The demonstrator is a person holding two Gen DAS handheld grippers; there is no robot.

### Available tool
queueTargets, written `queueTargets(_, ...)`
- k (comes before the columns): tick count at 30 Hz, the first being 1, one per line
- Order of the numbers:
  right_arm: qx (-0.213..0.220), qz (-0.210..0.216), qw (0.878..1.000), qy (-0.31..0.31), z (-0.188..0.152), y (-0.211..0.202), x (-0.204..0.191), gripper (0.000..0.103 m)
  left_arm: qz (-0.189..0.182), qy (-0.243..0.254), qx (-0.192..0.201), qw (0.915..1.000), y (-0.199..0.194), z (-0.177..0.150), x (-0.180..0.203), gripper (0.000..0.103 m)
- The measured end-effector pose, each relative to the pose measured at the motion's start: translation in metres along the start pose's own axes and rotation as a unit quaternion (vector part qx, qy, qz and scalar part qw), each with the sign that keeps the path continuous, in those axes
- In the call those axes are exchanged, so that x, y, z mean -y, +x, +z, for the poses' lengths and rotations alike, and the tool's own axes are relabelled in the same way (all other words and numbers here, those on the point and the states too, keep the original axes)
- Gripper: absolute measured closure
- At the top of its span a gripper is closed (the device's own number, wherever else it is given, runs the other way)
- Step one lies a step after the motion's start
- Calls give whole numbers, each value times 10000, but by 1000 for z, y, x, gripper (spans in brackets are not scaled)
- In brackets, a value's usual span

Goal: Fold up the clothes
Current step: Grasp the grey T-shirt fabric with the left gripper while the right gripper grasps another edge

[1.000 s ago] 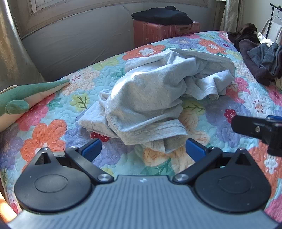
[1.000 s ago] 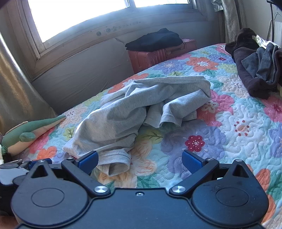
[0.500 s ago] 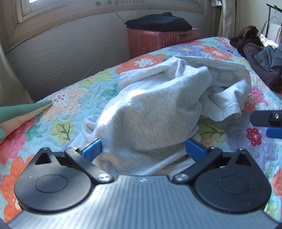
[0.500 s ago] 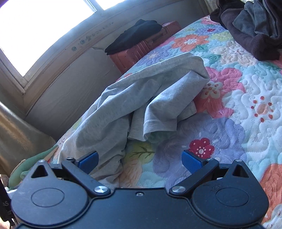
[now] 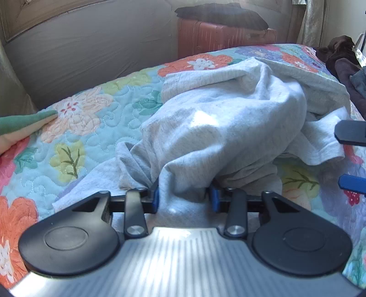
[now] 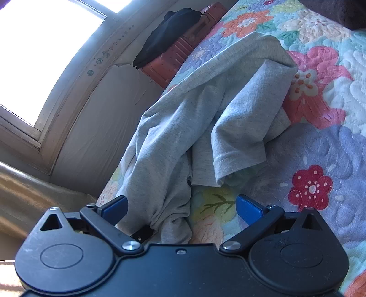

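Observation:
A crumpled light grey T-shirt (image 5: 228,128) lies on a floral quilt (image 5: 91,128). My left gripper (image 5: 185,197) is at the shirt's near edge, its jaws closing, with a bunch of grey fabric pinched between the blue pads. In the right wrist view the same T-shirt (image 6: 183,128) shows a hemmed sleeve hanging toward me. My right gripper (image 6: 181,208) stands wide open and tilted, low over the quilt (image 6: 320,141), with a fold of the shirt just inside its left finger and untouched by the pads. The right gripper (image 5: 351,160) also shows at the right edge of the left wrist view.
A pink suitcase (image 5: 217,38) with dark folded clothes (image 5: 219,13) on top stands beyond the bed by the wall. A heap of dark garments (image 5: 343,61) lies at the far right of the quilt. A green plush toy (image 5: 20,123) lies at the left.
The left gripper moved forward and down onto the shirt and its jaws came together on the fabric. The right gripper rolled and sank closer to the shirt, still open.

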State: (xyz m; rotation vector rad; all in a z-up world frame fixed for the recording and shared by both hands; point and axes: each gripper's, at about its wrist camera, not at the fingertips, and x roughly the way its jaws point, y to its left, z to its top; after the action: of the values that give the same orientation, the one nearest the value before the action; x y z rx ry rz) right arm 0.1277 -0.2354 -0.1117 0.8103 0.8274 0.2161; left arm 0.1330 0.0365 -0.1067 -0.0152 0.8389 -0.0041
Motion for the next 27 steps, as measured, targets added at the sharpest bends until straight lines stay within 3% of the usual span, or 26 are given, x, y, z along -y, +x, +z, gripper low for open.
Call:
queueTargets(4,-60,214,9997,54,-3,0,1,1,-314,44,218,9993,-15,-2,5,90)
queueTargets(9,-170,385,9990,116,0,16,-2,1,-1105,56,248,9935,-38,-17,14,92)
queueTargets(12,-340,356,9987,135,4,41,-4,1,-1232,57,195,9922,-46,-31,23,92)
queueTargets(13,-483,236,9984,187,1,51,-4,9,-1213,54,181,9924,-46,-36,24,92)
queueTargets(14,-637,104,9976,244,-4,62,-4,23,-1180,2,117,9929,-43,-39,22,92)
queueTargets(15,-765,-7,9967,275,-11,69,-4,28,-1145,-71,30,9934,-39,-41,19,93)
queueTargets(18,-448,-107,9987,-219,-30,62,-17,49,-1231,-245,-61,9921,-36,-43,9,93)
queueTargets(20,-317,-118,9981,-524,-37,53,-25,67,-1198,-105,-18,9927,-41,-43,14,93)
queueTargets(22,-239,-72,9975,-663,-37,42,-28,75,-1141,87,31,9934,-46,-42,20,93)
queueTargets(27,-116,-221,9968,-758,-34,3,-26,76,-1545,296,116,9875,-68,-38,39,93)
